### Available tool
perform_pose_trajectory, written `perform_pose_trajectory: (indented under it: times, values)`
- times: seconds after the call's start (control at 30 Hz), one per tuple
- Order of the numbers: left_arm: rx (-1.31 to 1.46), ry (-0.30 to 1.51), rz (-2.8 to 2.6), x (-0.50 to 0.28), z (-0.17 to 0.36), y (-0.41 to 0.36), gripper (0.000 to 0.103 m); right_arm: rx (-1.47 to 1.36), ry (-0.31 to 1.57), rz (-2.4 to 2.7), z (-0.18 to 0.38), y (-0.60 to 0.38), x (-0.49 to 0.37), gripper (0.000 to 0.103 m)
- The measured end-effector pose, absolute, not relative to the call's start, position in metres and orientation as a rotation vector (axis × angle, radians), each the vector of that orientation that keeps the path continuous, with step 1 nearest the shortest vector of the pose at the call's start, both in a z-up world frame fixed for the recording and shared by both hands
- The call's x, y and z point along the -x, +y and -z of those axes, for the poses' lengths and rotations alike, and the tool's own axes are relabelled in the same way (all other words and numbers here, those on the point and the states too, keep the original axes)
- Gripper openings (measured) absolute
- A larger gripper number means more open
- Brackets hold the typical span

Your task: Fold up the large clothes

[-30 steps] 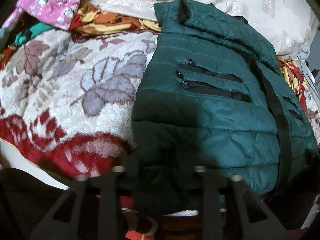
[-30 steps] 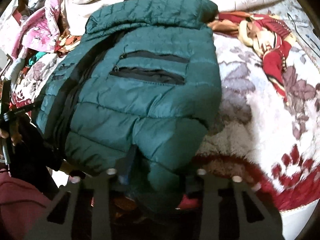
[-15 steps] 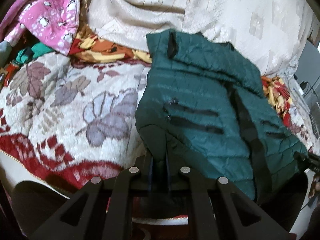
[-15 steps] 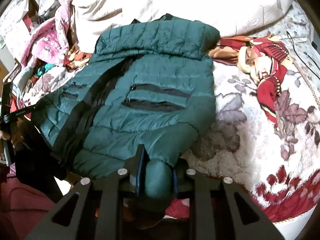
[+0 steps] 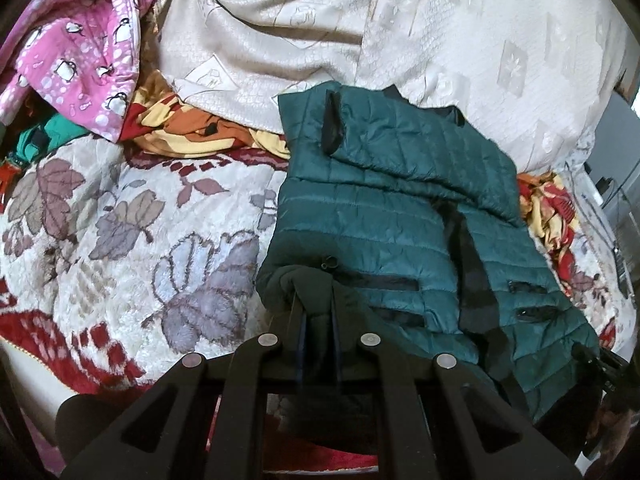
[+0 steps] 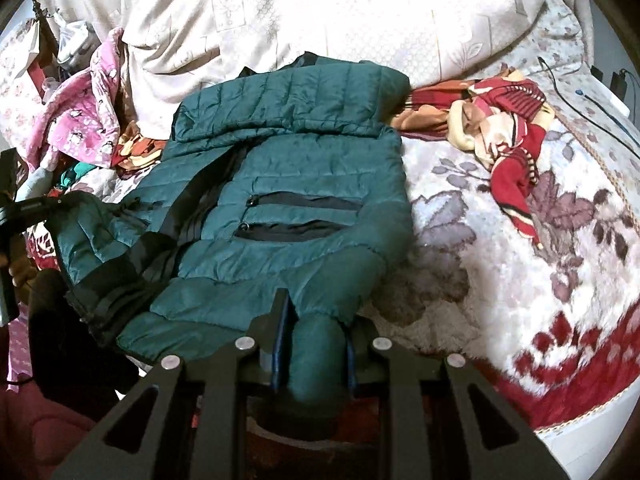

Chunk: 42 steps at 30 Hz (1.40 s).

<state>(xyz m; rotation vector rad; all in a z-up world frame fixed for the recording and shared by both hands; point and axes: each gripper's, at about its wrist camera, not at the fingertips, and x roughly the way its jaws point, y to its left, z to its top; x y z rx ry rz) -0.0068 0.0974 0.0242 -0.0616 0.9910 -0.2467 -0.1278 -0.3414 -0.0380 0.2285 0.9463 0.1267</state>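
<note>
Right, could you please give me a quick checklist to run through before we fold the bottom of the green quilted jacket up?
1. Left hand-held gripper shut on the dark green quilted puffer jacket: ok.
2. Right hand-held gripper shut on the jacket's hem: ok.
3. Jacket front up, black zip pockets showing: ok.
4. Landing area by the collar free of other clothes: ok.
5. Red striped garment apart from the jacket: ok.
6. Sleeves tucked flat underneath: cannot tell.

Both grippers closing on jacket hem, lifting it.
Left gripper [image 5: 316, 312] and right gripper [image 6: 314, 328], open a second ago, are now pinching the green jacket [image 6: 304, 184]; its bottom corners are rising off the blanket [image 6: 520, 248].
</note>
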Motion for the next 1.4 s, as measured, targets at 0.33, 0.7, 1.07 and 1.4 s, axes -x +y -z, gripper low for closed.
perform_pose_trajectory:
  times: [0.33, 0.7, 1.07, 1.4]
  values:
    - [0.035, 1.013, 0.197, 0.008, -0.022, 0.091, 0.000, -0.347, 1.051, -0.164, 0.076, -0.348, 0.120, 0.035]
    - [0.094, 0.961, 0.209, 0.005, -0.037, 0.099, 0.000, -0.389, 0.909, -0.183, 0.042, -0.362, 0.118, 0.019]
    - [0.198, 0.872, 0.223, -0.024, -0.071, 0.108, 0.000, -0.373, 0.777, -0.163, -0.012, -0.372, 0.072, 0.019]
    - [0.236, 0.776, 0.215, -0.066, -0.096, 0.097, 0.000, -0.389, 0.729, -0.131, -0.029, -0.393, 0.011, 0.019]
